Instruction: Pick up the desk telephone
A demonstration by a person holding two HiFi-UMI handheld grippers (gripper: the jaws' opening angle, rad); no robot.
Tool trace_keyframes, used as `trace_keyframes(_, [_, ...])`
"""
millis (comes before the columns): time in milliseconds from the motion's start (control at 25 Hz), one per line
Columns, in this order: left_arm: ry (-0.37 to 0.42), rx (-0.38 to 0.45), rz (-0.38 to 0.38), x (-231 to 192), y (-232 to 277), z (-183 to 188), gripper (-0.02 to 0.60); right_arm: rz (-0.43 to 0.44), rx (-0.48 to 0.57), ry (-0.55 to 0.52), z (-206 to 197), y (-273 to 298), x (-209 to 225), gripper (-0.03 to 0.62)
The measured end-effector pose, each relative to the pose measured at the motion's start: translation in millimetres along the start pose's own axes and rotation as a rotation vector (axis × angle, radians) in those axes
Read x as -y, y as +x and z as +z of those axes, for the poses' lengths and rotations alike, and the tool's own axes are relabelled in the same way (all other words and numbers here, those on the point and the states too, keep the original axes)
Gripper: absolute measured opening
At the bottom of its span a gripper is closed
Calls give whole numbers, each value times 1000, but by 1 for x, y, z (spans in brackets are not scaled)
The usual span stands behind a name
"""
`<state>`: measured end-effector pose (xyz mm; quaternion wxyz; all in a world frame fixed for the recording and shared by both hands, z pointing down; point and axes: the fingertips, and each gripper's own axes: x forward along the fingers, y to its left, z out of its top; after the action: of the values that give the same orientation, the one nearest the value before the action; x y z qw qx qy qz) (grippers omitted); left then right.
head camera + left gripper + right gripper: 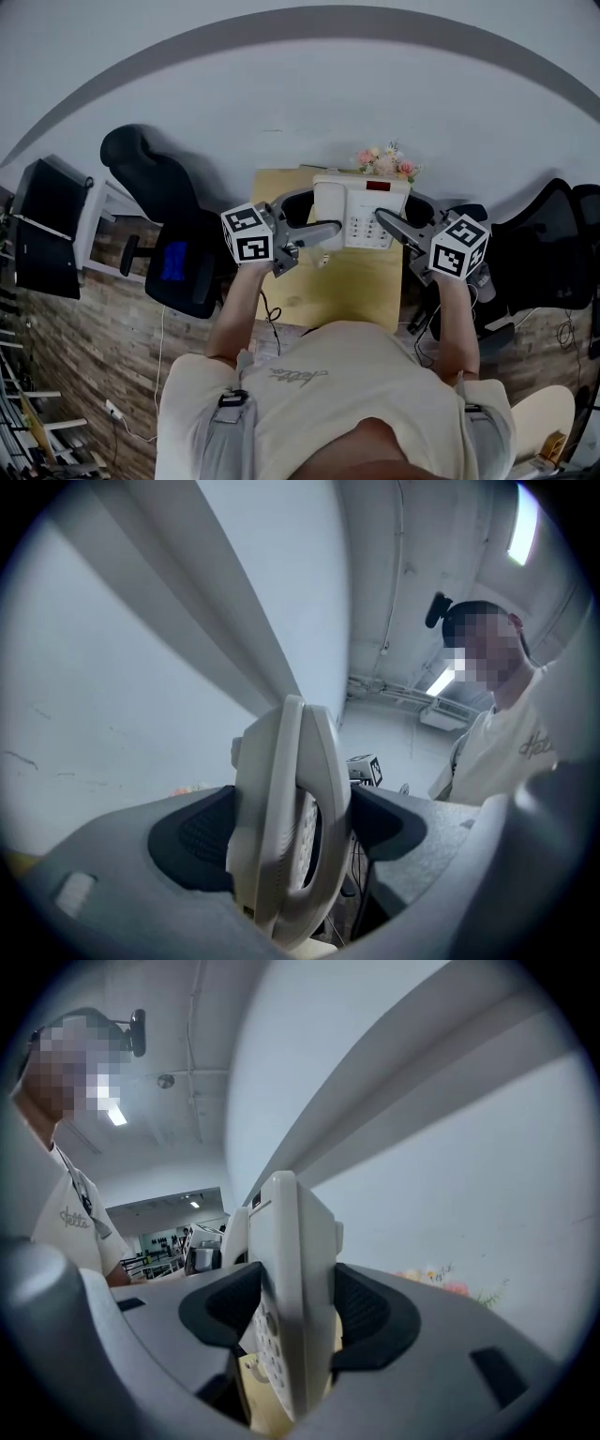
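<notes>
The white desk telephone with a keypad and a small red display is held between both grippers over the far end of a wooden desk. My left gripper is shut on its left side, where the handset lies. In the left gripper view the telephone shows edge-on, squeezed between the dark pads of the left gripper. My right gripper is shut on the right side. There the telephone stands edge-on inside the right gripper, with the keypad facing left.
A bunch of artificial flowers sits behind the telephone against the white wall. Black office chairs stand left and right of the desk. A dark monitor is far left. A small object lies on the desk.
</notes>
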<state>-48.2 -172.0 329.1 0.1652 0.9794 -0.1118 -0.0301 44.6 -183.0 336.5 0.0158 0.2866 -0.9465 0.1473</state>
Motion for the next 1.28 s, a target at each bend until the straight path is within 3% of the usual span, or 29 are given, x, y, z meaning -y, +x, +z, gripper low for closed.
trace_keyframes(520, [73,39,-4,20,-1,38,379,9,21,-89,42,-7,-17,232])
trace_keyframes(1280, [48,45,-15,10,2,21,379,-11,-12,-71,26,-5,-9,233])
